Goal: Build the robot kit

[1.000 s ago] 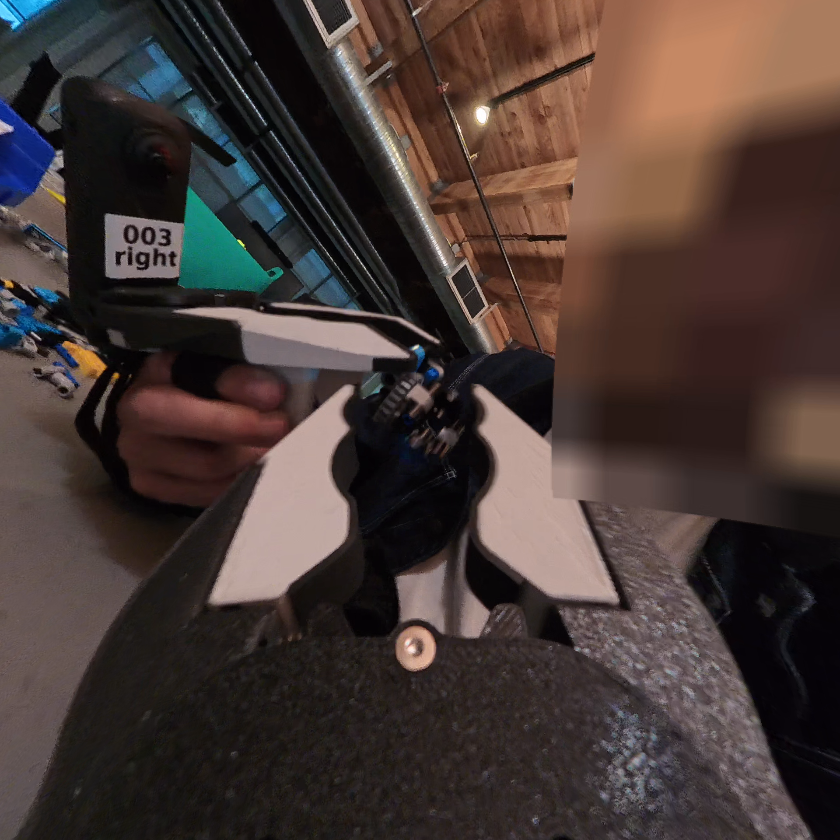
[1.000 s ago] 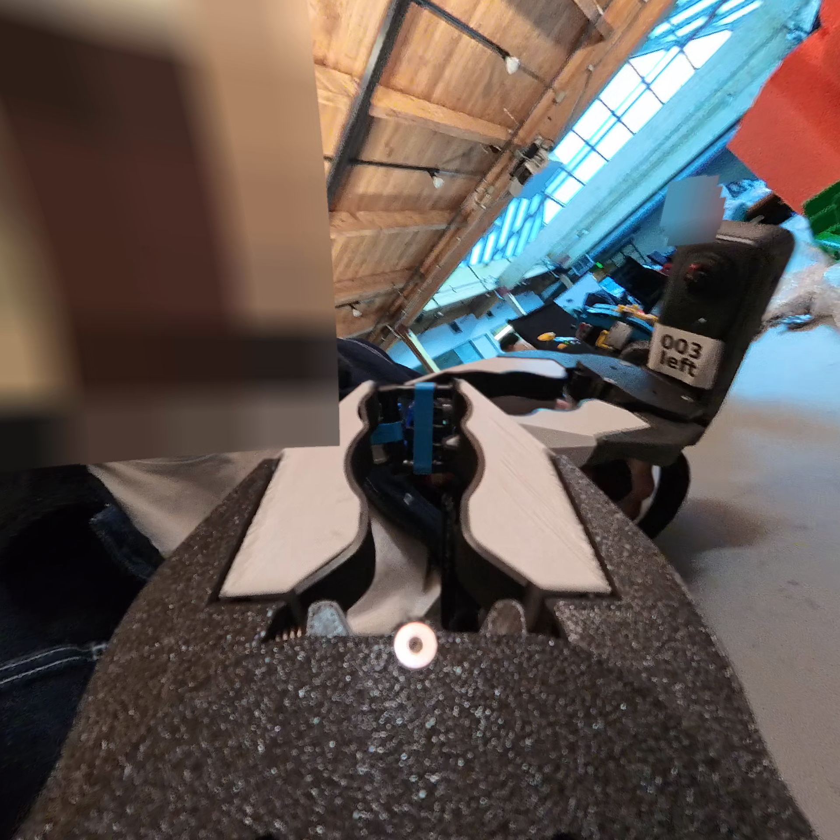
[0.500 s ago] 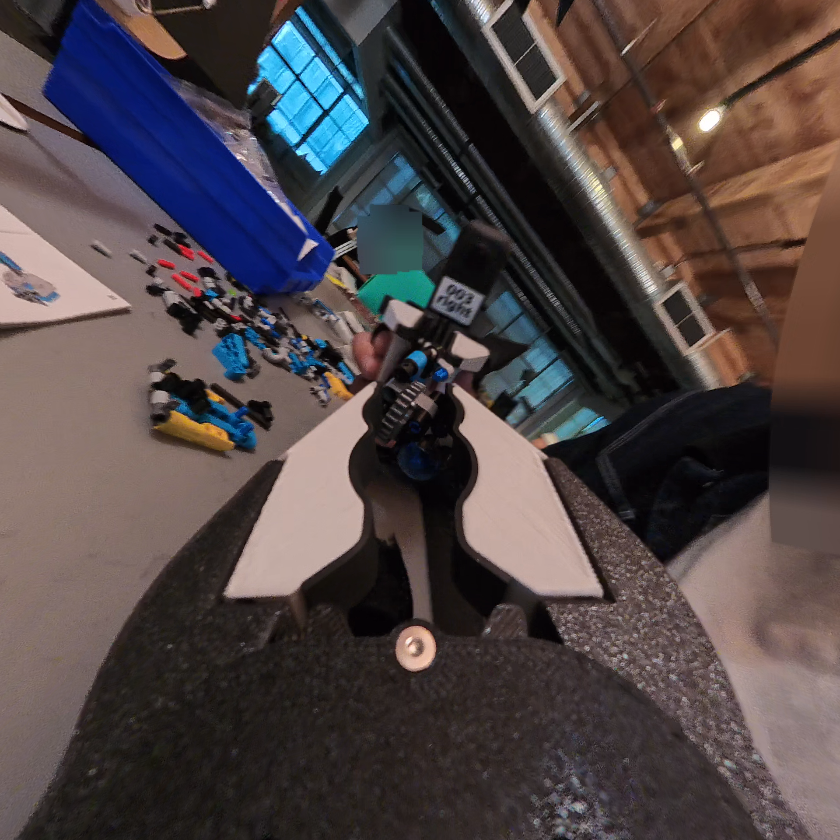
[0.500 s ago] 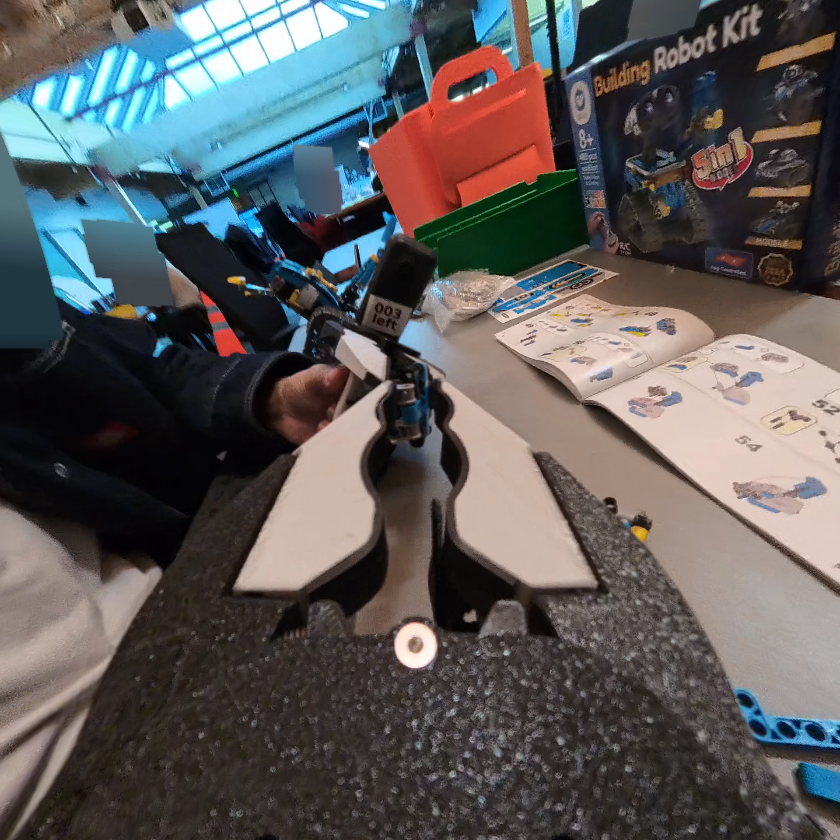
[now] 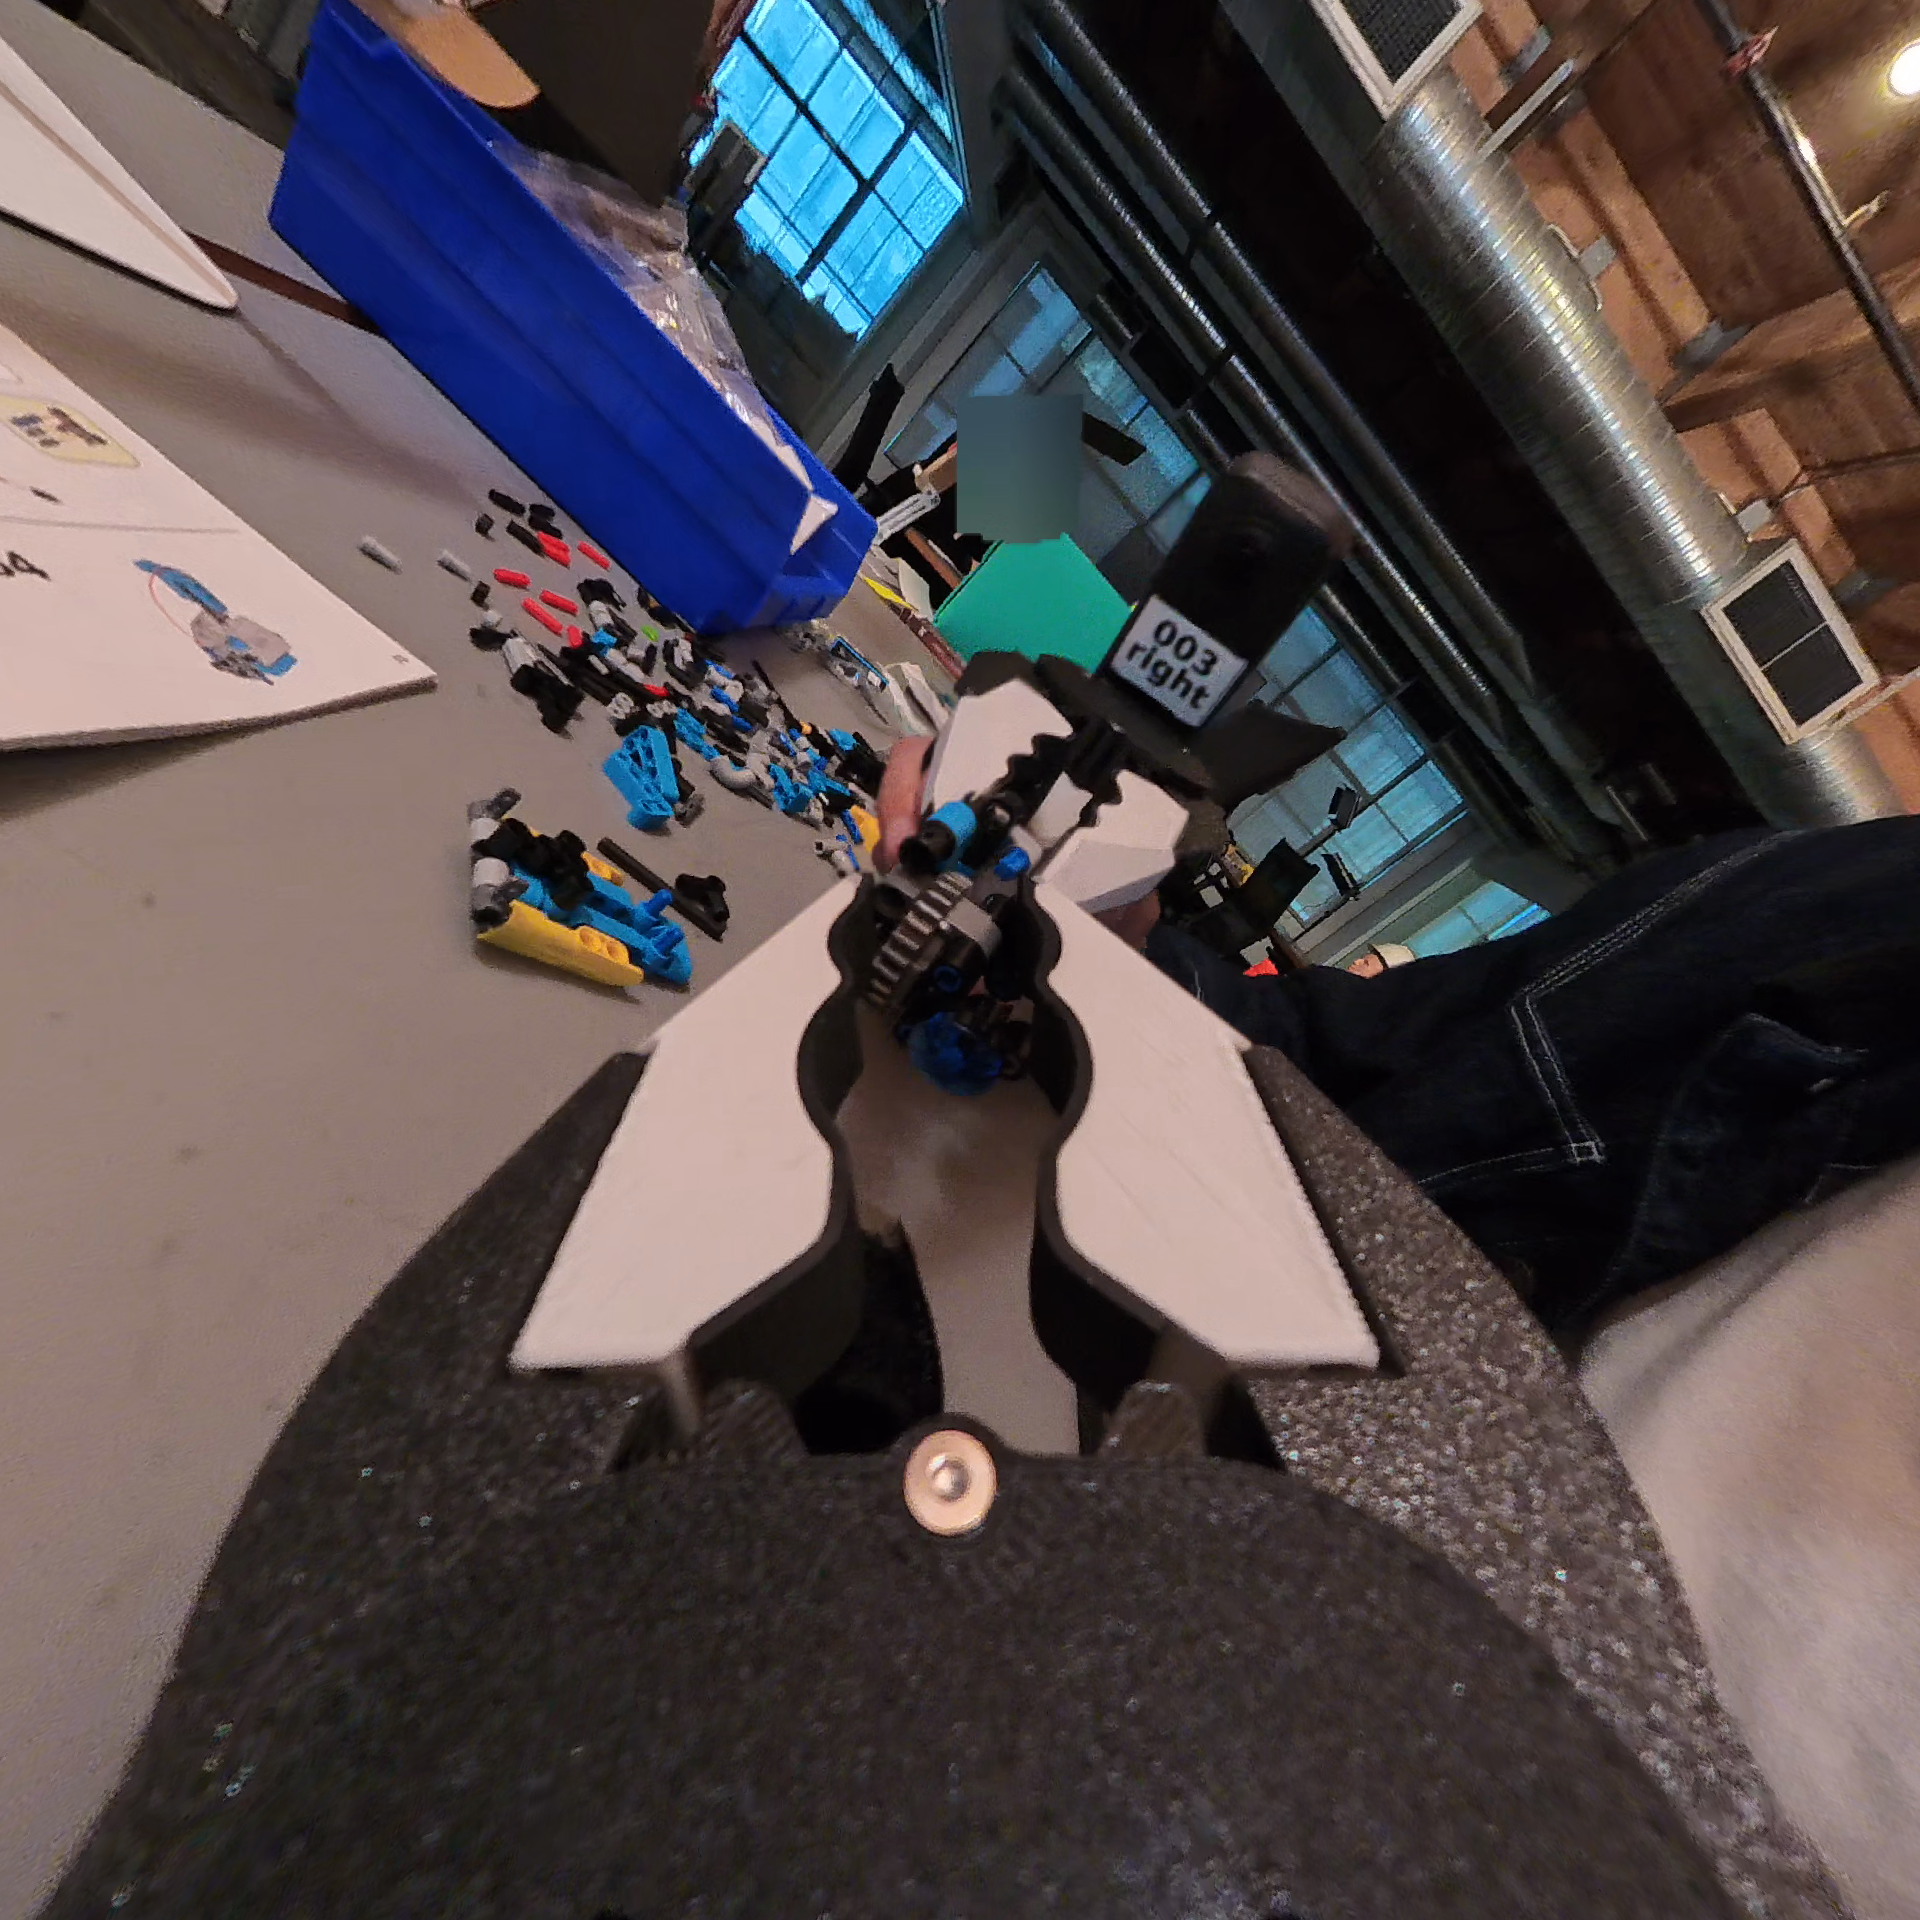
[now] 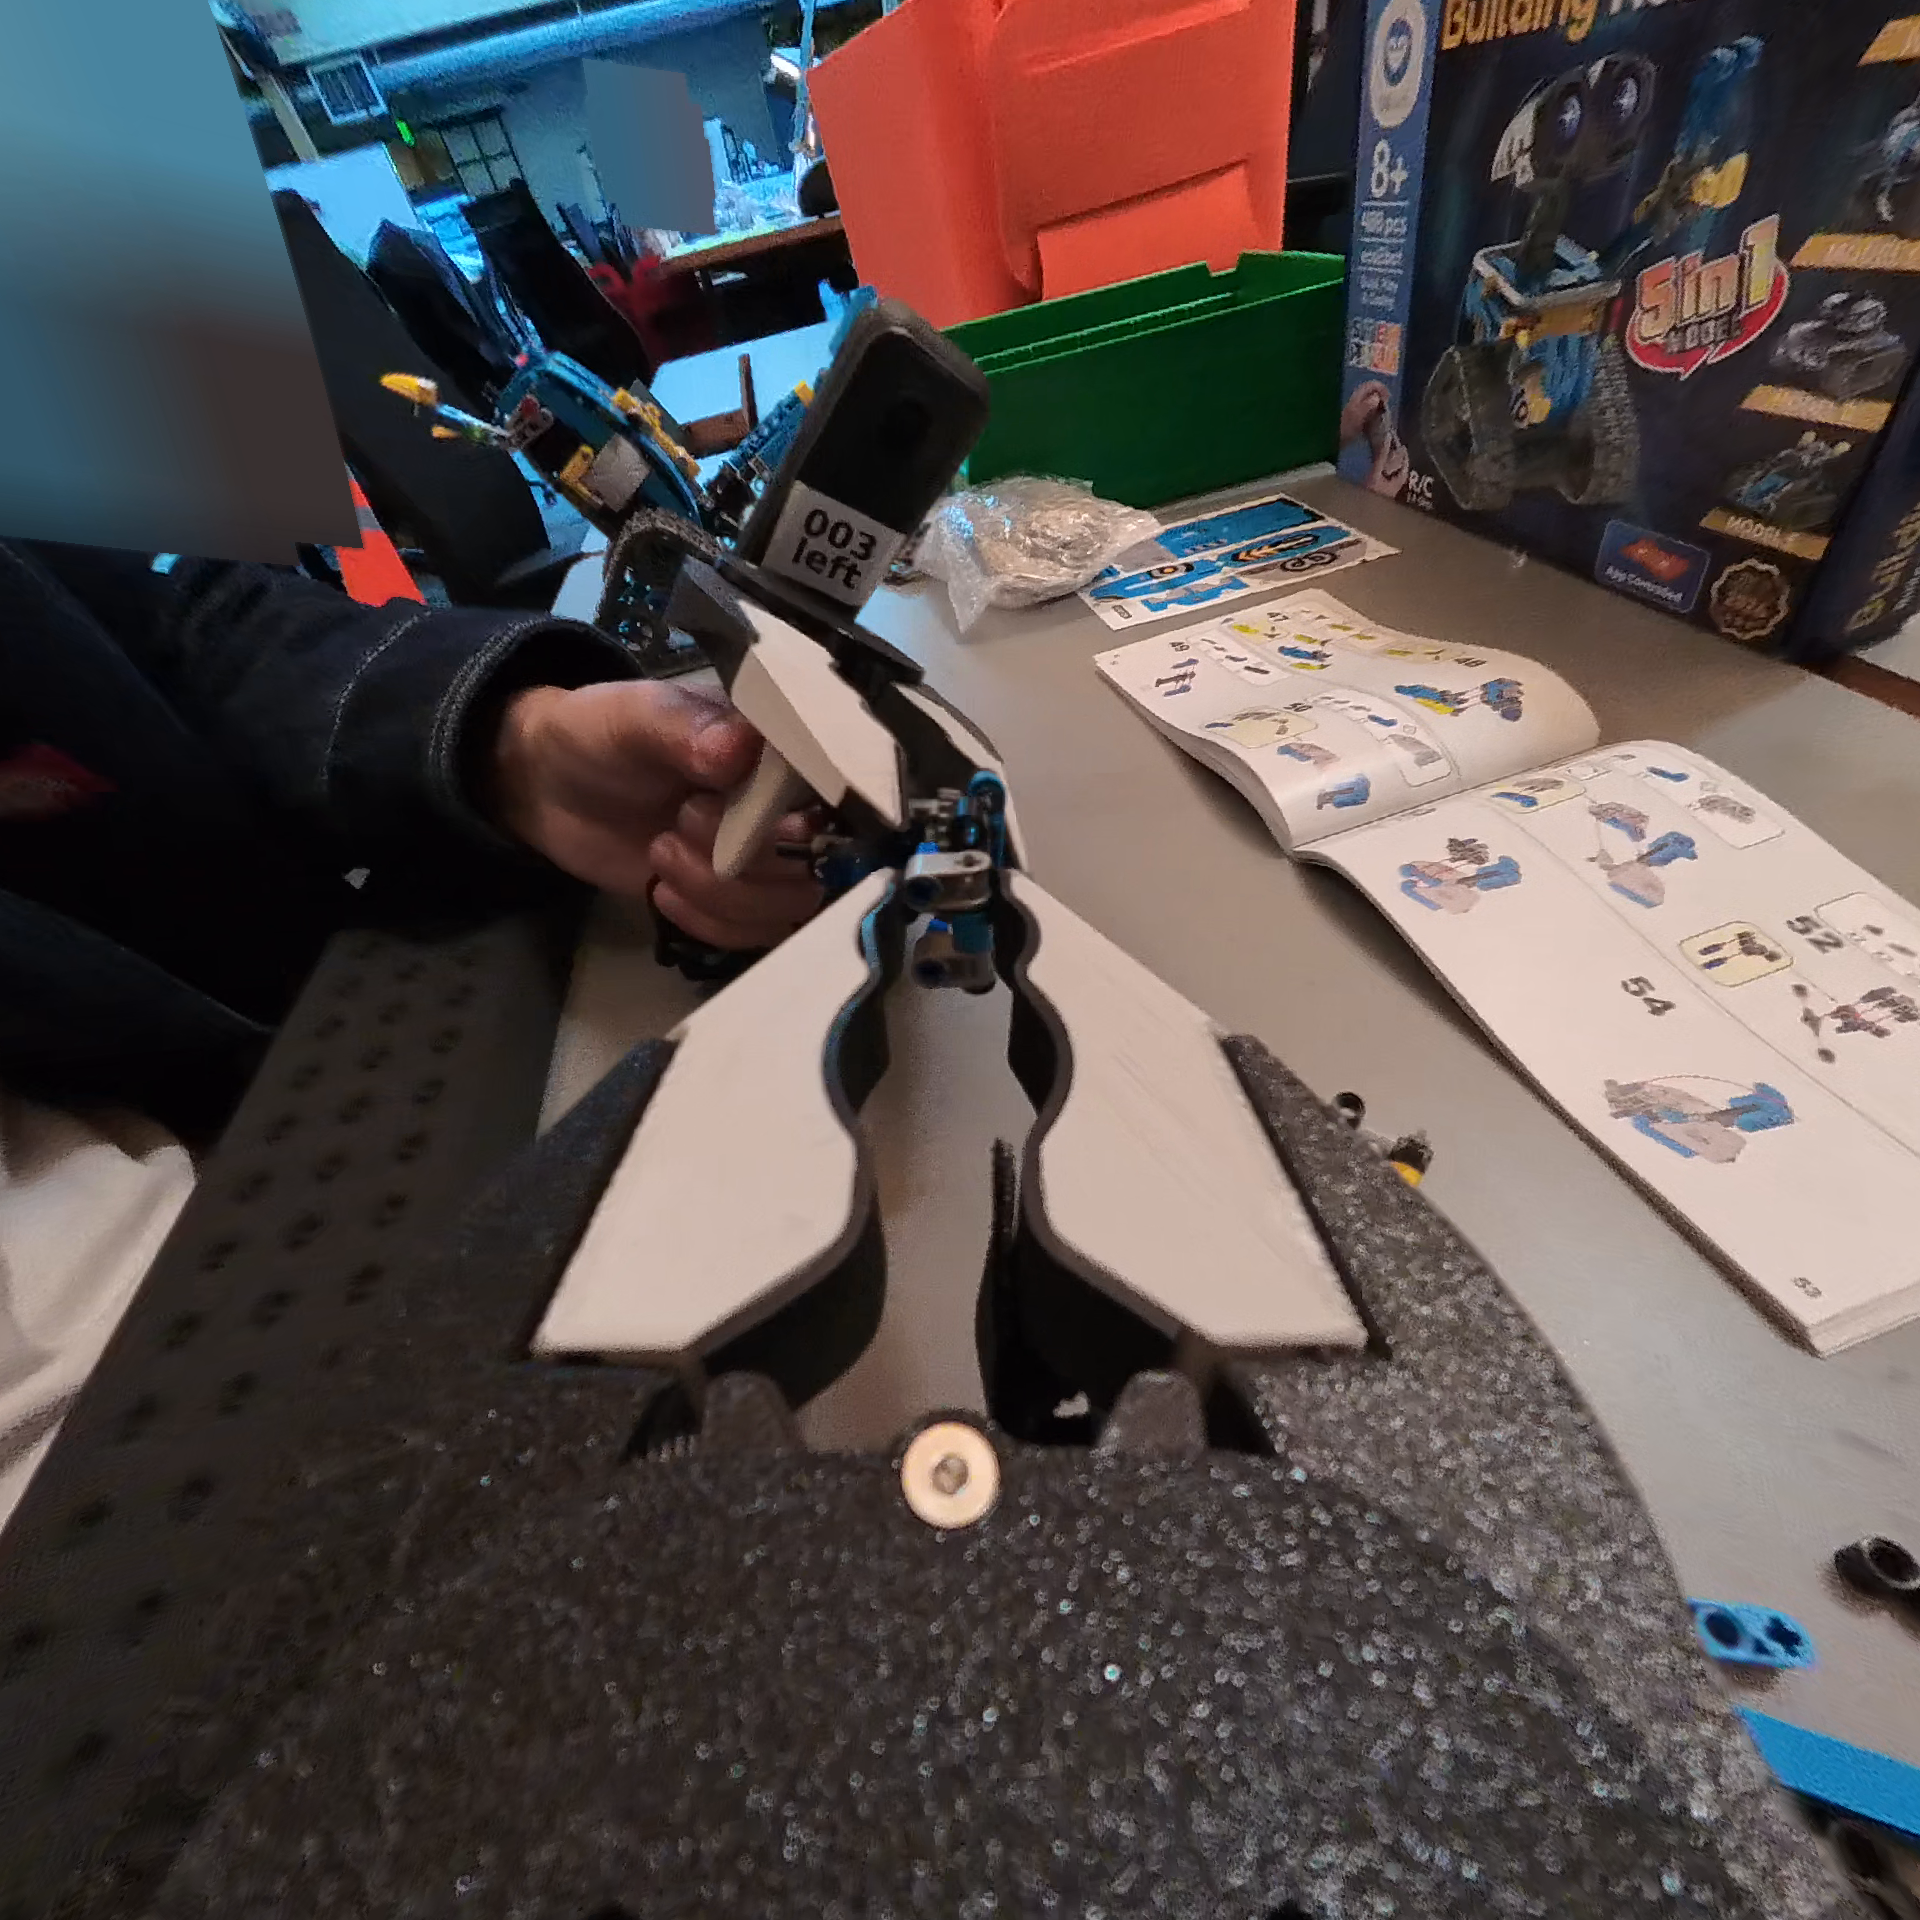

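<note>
Above the grey counter (image 6: pixel 1195 935) I pinch one small gear assembly (image 5: pixel 940 935) between left claw (image 5: pixel 945 914) and right claw (image 6: pixel 940 904), both narrow; uneven pull could snap it apart.

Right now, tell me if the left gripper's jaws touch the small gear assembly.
Touching. The left wrist view shows the left gripper shut on the gear assembly, both jaws pressed against its sides.
</note>
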Demonstrator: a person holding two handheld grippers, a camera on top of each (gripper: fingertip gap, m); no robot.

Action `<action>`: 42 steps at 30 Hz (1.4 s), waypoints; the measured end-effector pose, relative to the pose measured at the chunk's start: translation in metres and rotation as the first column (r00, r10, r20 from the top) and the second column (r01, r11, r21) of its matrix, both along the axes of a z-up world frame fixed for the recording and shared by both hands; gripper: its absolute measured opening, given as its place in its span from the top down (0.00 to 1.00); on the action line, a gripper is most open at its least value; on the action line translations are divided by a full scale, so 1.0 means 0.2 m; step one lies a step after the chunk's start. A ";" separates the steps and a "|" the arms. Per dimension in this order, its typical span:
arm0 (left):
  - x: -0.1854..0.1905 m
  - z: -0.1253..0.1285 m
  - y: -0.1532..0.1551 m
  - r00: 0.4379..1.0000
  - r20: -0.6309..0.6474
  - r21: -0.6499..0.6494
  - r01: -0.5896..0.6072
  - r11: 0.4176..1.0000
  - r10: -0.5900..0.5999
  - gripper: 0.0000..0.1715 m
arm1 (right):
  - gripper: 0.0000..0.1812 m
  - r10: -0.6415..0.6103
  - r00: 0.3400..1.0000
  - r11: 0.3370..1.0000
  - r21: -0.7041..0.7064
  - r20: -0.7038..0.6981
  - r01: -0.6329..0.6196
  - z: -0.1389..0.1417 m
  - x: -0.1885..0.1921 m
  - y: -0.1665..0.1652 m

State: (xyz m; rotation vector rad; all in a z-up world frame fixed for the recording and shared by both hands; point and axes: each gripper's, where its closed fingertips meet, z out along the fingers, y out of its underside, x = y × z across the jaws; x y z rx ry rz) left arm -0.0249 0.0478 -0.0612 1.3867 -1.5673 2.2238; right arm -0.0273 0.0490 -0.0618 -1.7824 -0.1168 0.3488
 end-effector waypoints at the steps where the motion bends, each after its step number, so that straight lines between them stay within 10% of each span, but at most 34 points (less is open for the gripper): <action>1: -0.01 0.00 -0.01 1.000 0.008 0.023 0.004 1.000 -0.004 0.85 | 0.92 0.002 1.000 1.000 -0.005 -0.006 -0.002 0.00 0.00 0.00; 6: -0.04 0.02 -0.03 0.990 0.140 0.230 -0.024 0.973 -0.009 0.84 | 0.92 0.090 0.943 0.993 -0.044 -0.321 -0.110 -0.01 0.01 -0.03; 18: -0.09 0.10 -0.02 0.974 0.210 0.190 0.048 0.981 -0.088 0.85 | 0.92 0.187 0.871 0.981 0.035 -0.454 -0.192 0.06 -0.05 -0.05; 33: -0.11 -0.03 -0.05 0.985 0.047 0.177 0.155 0.972 -0.166 0.94 | 0.93 0.199 0.976 0.969 -0.131 -0.089 -0.209 -0.08 -0.13 -0.07; 42: -0.19 -0.20 -0.15 0.957 -0.001 0.454 0.259 0.853 -0.290 0.94 | 0.92 0.352 0.934 0.868 -0.351 -0.063 -0.351 -0.30 -0.24 -0.16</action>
